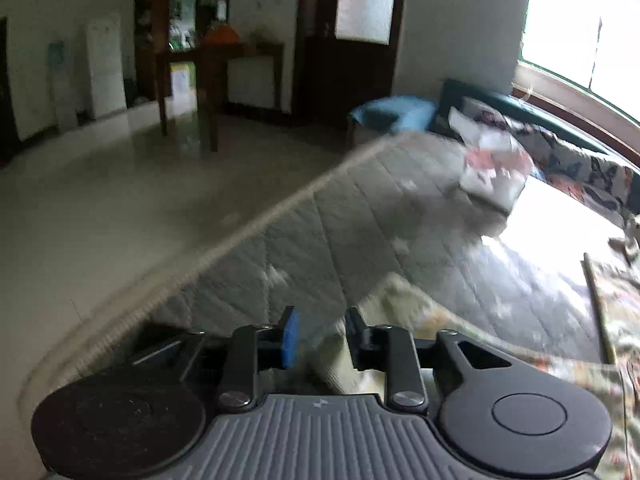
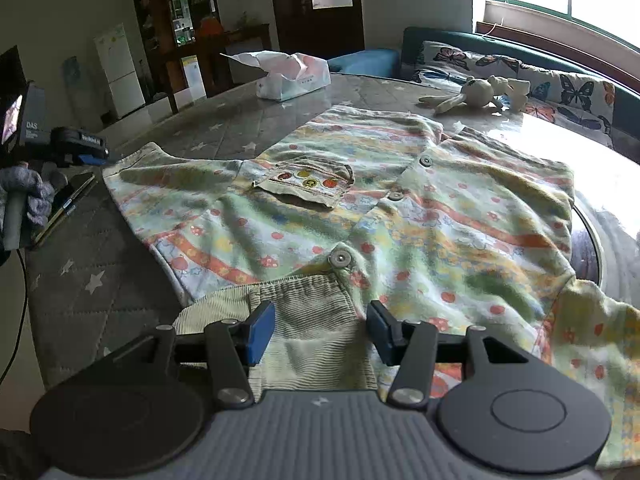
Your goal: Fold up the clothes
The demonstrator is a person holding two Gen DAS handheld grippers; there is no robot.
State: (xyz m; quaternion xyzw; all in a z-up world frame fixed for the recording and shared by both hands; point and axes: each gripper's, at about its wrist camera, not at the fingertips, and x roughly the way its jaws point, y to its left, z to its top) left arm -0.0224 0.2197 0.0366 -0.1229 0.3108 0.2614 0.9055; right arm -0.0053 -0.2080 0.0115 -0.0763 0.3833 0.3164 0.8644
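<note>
Left wrist view, blurred: the left gripper [image 1: 319, 338] has its fingers spread, nothing between them, above the near edge of the quilted tabletop [image 1: 360, 216]; the patterned shirt [image 1: 500, 344] lies just right. A tissue pack [image 1: 494, 168] sits far right.

Right wrist view: the right gripper [image 2: 321, 334] hovers with fingers spread over the shirt's [image 2: 360, 208] corduroy collar [image 2: 308, 320]. A stuffed rabbit [image 2: 476, 94] lies beyond.

Shirts: one, the patterned shirt [image 2: 400, 216] spread on the surface [image 2: 92, 276]
Shirt buttons: three showing [image 2: 339, 258]
Shirt pockets: one [image 2: 308, 184]
Tissue packs: one [image 2: 294, 76], beyond the shirt
Soft toys: one rabbit [image 2: 476, 94], beyond the shirt
Phones: one [image 2: 66, 208], left of the shirt
Grippers: two, the right gripper [image 2: 320, 332] and the left gripper [image 1: 320, 340]
</note>
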